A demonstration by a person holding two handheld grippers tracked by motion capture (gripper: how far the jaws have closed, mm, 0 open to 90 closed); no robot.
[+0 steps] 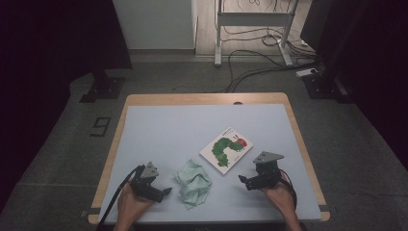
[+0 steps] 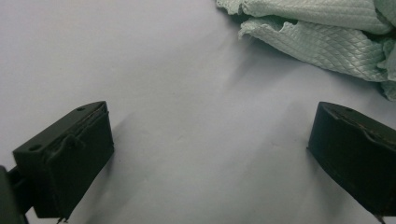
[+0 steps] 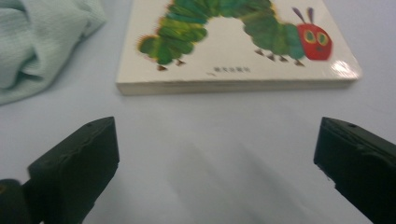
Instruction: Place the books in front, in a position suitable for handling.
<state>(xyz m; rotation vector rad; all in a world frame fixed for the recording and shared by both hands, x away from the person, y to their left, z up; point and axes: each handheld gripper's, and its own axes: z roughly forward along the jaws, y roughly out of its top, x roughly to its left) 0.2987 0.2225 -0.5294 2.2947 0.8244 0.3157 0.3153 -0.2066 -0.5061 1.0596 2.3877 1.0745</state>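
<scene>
On the pale blue table (image 1: 159, 125), nothing is being held yet. At the left, the left gripper (image 1: 166, 191) is resting low with its jaws spread wide and empty, pointing toward the crumpled mint-green cloth (image 1: 193, 183) just beside it. Right of the cloth, a caterpillar picture book (image 1: 226, 149) is lying flat and closed. Farthest right, the right gripper (image 1: 242, 180) is hovering near the book, jaws gaping and empty. Judging by this, all handling is still waiting to be done. No containers are present.
</scene>
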